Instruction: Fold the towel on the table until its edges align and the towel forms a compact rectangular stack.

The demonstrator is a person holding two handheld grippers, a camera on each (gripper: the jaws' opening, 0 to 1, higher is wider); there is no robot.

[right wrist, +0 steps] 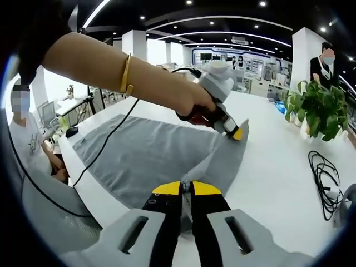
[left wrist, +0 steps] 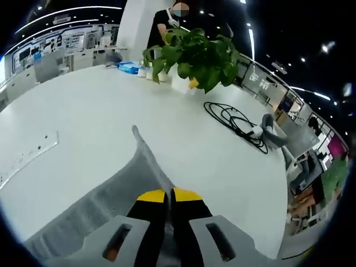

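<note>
- Left hand-held gripper [left wrist: 168, 194]: yellow-tipped jaws pressed together, clamping a raised ridge of the towel [left wrist: 94, 206]; in the right gripper view this same hand-held gripper [right wrist: 238, 133] pinches the towel's far corner and holds it lifted off the counter, gripped by a person's hand [right wrist: 194, 103] with a gold bracelet [right wrist: 127, 74] on the wrist.
- Right hand-held gripper [right wrist: 186, 188]: jaws closed on the near edge of the towel [right wrist: 144, 156], where the cloth rises into a fold between the yellow tips.
- Towel: grey, lying partly flat on the white counter [right wrist: 267, 167], with its right-hand portion drawn up between the two hand-held grippers.
- Potted plant [left wrist: 197, 55]: leafy green, standing on the counter well beyond the towel, near the far edge; a person in dark clothing [left wrist: 167, 22] stands behind it.
- Black cable [left wrist: 233, 119]: coiled loosely on the counter, between the plant and the counter's edge, apart from the towel.
- Blue box [left wrist: 129, 67]: on the counter just beside the plant.
- Seated person [right wrist: 30, 147]: beside the counter, on the side of the towel away from the plant.
</note>
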